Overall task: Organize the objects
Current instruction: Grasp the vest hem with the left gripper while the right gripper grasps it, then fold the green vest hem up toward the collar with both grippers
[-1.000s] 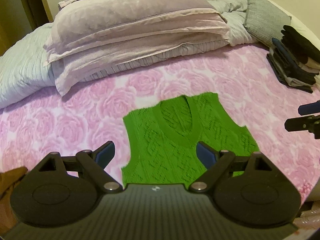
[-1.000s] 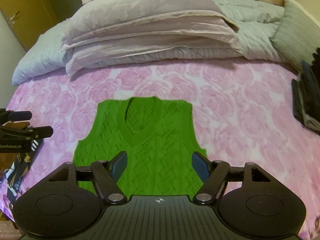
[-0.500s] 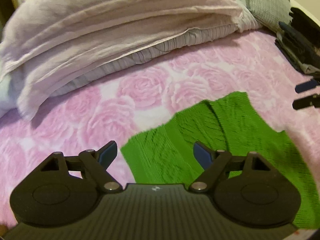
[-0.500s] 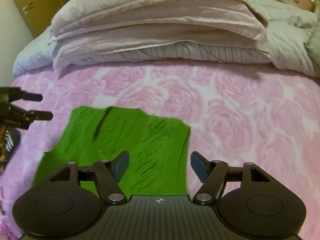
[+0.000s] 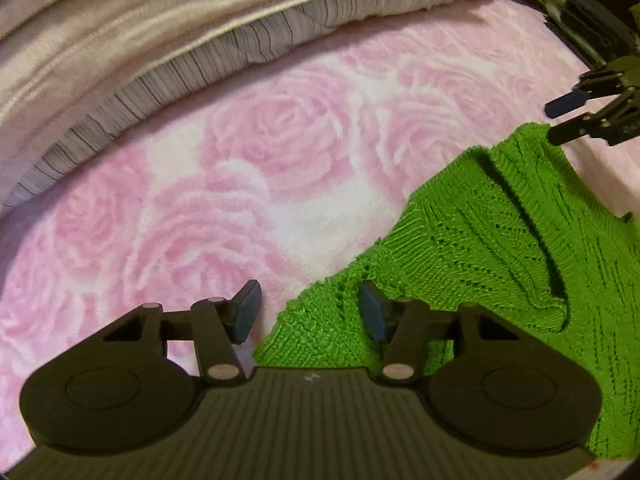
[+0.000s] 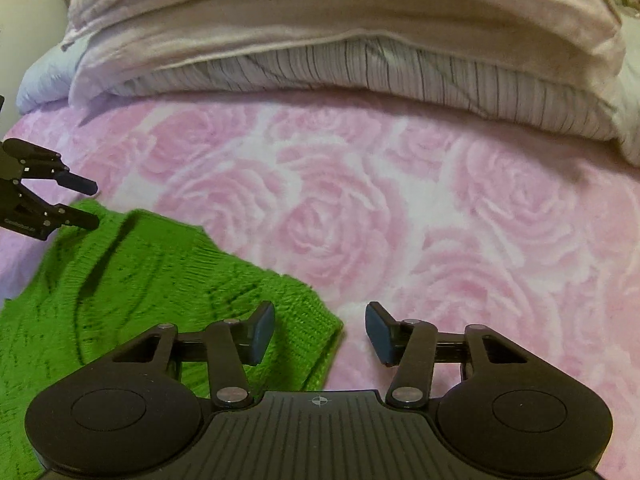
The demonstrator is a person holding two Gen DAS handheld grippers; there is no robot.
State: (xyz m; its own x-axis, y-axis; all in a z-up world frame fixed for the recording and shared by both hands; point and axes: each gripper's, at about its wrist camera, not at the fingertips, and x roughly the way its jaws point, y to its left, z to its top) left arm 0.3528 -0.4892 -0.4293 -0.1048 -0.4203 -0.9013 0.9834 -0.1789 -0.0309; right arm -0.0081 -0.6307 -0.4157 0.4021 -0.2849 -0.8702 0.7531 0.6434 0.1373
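A green knitted vest [image 5: 500,248] lies flat on the pink rose-patterned bedspread [image 5: 260,160]; it also shows in the right wrist view [image 6: 132,276]. My left gripper [image 5: 310,310] is open, low over the vest's left shoulder corner, which lies between its fingers. My right gripper [image 6: 320,330] is open over the vest's right shoulder corner, its left finger above the knit. Each gripper shows in the other's view: the right one [image 5: 568,120] and the left one [image 6: 86,204], both open.
A pile of folded pale bedding and pillows [image 6: 340,32] lies across the bed behind the vest. A stack of dark folded clothes [image 5: 592,4] sits at the far right of the bed.
Both grippers have moved forward and down from the vest's hem to its two shoulder corners. The jaws have stayed open. The vest has not moved.
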